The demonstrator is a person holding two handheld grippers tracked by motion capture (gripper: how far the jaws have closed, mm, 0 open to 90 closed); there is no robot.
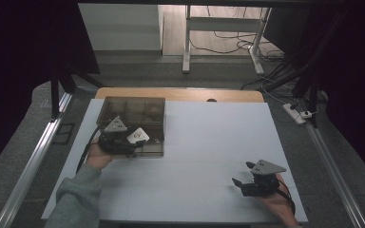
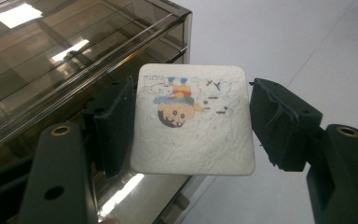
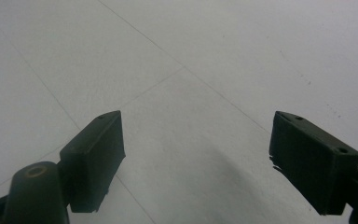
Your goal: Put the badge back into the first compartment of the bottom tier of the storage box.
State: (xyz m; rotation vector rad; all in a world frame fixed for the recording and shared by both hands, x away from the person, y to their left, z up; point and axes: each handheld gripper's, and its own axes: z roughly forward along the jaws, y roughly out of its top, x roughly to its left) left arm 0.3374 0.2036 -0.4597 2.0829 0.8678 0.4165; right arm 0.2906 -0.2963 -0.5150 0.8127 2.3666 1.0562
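A white square coaster [image 2: 193,135] with a colourful cartoon print hangs between the pads of my left gripper [image 2: 191,116], which is shut on its two side edges. In the high view this coaster [image 1: 138,136] and the left gripper [image 1: 134,142] hover over the near part of a smoked transparent box [image 1: 133,110] at the table's left. The box's lid [image 2: 51,60] lies just below and to the left of the coaster in the left gripper view. Near the front right of the table, my right gripper [image 1: 245,176] stands open with nothing between its jaws, over bare white table [image 3: 196,140].
The white table top [image 1: 209,137] stretches between the two grippers. A wooden strip [image 1: 180,93] runs along its far edge. Beyond it are desk legs and cables on the floor [image 1: 228,45]. A power strip [image 1: 297,113] lies off the right side.
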